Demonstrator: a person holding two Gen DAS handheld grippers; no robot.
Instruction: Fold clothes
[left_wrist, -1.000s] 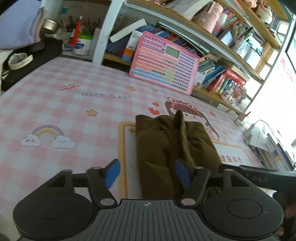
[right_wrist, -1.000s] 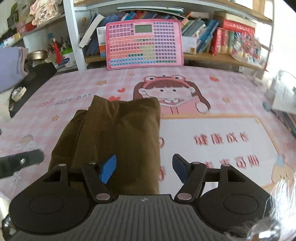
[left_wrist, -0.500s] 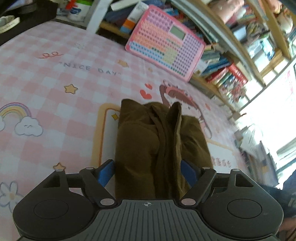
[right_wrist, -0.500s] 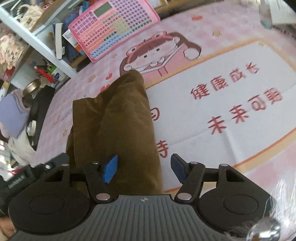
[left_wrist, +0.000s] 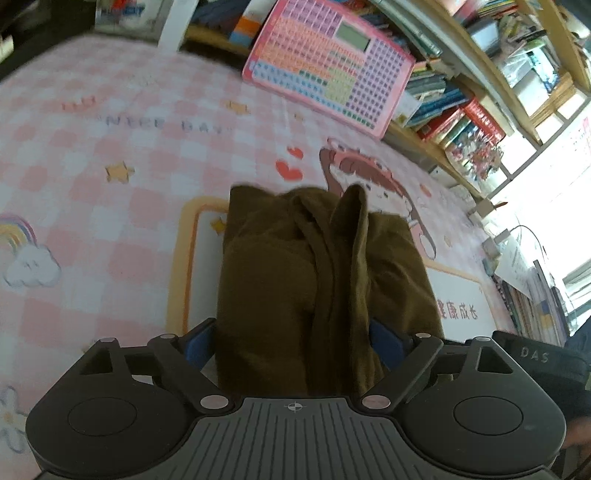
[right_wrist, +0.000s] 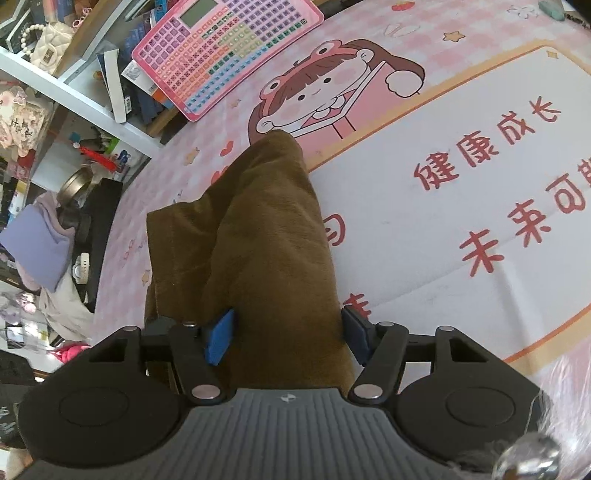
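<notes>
Both claws have dropped in over the brown folded garment (left_wrist: 317, 280) on the pink desk (left_wrist: 110, 206), the left claw (left_wrist: 295, 341) opening wide astride its near end, the right claw (right_wrist: 286, 334) half-open astride one fold, neither visibly pinching, so a grasp looks next.

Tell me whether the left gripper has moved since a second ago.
Yes. The left gripper has moved forward toward the pink keyboard toy, now straddling the brown garment.
</notes>
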